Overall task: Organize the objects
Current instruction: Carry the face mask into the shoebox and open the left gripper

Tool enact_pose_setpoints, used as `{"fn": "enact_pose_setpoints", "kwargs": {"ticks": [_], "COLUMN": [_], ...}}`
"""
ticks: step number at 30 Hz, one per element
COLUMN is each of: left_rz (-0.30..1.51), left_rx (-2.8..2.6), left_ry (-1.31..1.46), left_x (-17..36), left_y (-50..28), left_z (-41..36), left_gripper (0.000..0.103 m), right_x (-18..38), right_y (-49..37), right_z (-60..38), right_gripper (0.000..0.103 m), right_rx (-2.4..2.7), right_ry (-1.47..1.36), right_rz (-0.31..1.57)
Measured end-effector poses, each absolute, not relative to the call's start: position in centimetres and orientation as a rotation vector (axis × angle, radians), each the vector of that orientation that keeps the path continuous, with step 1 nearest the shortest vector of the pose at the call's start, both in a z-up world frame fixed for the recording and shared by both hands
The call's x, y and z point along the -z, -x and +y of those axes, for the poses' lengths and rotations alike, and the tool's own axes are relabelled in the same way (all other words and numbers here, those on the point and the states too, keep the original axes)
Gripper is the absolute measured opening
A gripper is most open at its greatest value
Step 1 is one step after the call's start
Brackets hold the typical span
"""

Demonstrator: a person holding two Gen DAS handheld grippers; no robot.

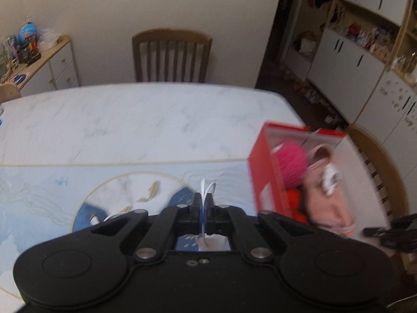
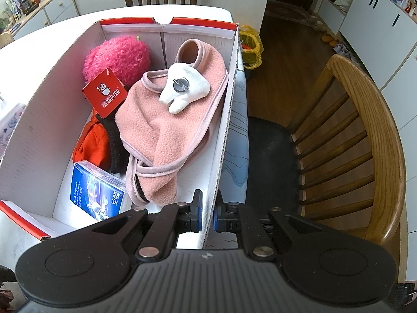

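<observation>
Left gripper [image 1: 204,203] pinches white strip [image 1: 207,190]; red box [image 1: 263,172] right.

Table [image 1: 146,120]: white marble-patterned top.
Mat [image 1: 39,182]: pale blue, laid flat on the table's near part.
Box [image 1: 263,182]: red-rimmed cardboard, set at the table's right edge.
</observation>
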State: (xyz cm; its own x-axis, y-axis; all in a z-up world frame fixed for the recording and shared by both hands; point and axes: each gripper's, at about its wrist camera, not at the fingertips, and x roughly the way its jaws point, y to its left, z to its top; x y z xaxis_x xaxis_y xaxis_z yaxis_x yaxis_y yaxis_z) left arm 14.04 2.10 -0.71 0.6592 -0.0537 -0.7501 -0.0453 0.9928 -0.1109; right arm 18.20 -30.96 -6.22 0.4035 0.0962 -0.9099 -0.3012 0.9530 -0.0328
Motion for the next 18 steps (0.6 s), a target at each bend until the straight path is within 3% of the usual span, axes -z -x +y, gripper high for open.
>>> {"fn": "enact_pose_setpoints", "kwargs": {"ticks": [18], "left_rz": [0.730], "left_rx": [0.274], "left_ry": [0.048], "left_x": [-5.1], "left_y": [-15.3], "left_z": [-6.6], "left_gripper": [0.000], "right_x": [6.2], "right_y": [-18.3], "right_z": [-31.2], "right_gripper": [0.008], "right_rx": [-0.271], "right_ry": [0.190], "right_rz": [1.126]}}
